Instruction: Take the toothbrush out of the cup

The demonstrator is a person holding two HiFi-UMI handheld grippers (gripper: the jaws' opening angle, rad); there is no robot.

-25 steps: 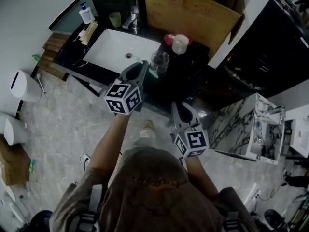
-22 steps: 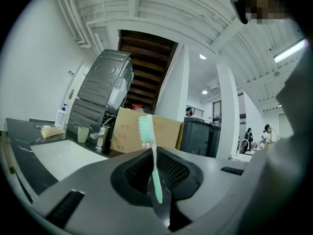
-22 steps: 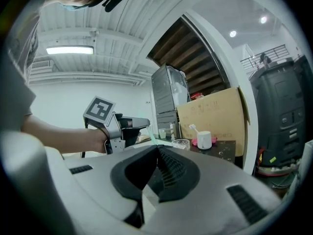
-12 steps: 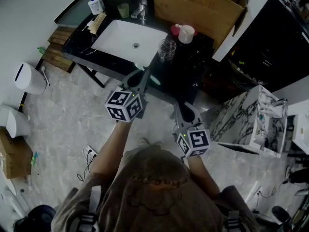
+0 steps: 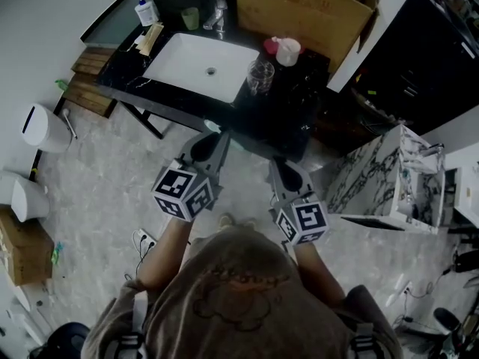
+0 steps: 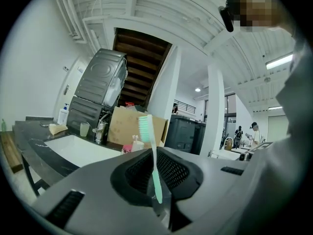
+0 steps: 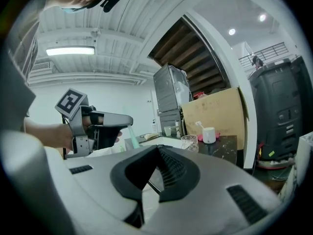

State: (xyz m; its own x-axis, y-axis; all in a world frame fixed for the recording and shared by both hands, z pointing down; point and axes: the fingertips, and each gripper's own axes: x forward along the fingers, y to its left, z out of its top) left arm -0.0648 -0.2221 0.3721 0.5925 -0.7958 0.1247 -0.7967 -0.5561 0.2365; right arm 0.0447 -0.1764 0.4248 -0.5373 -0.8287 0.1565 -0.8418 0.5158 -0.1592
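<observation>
My left gripper [image 5: 216, 134] is shut on a mint-green toothbrush [image 6: 151, 155], which stands upright between its jaws with the bristles on top. In the head view the toothbrush [image 5: 212, 126] shows as a pale tip by the jaws, in front of the black counter's near edge. The clear glass cup [image 5: 260, 75] stands on the counter right of the sink, apart from both grippers. My right gripper [image 5: 279, 165] is level beside the left, its jaws together with nothing between them. In the right gripper view the left gripper [image 7: 128, 125] and its toothbrush [image 7: 132, 141] appear at left, the glass cup [image 7: 188, 141] beyond.
A white sink [image 5: 196, 64] is set in the black counter [image 5: 288, 122]. A white mug [image 5: 288, 51] with another brush, a soap bottle [image 5: 147, 10], a green cup [image 5: 190, 19] and a cardboard sheet [image 5: 303, 12] stand behind. A marble cabinet [image 5: 378, 185] is at right, white bins [image 5: 41, 129] at left.
Both grippers have drawn back from the counter toward the person. The left one carried the toothbrush away from the glass cup and now hangs over the floor in front of the counter.
</observation>
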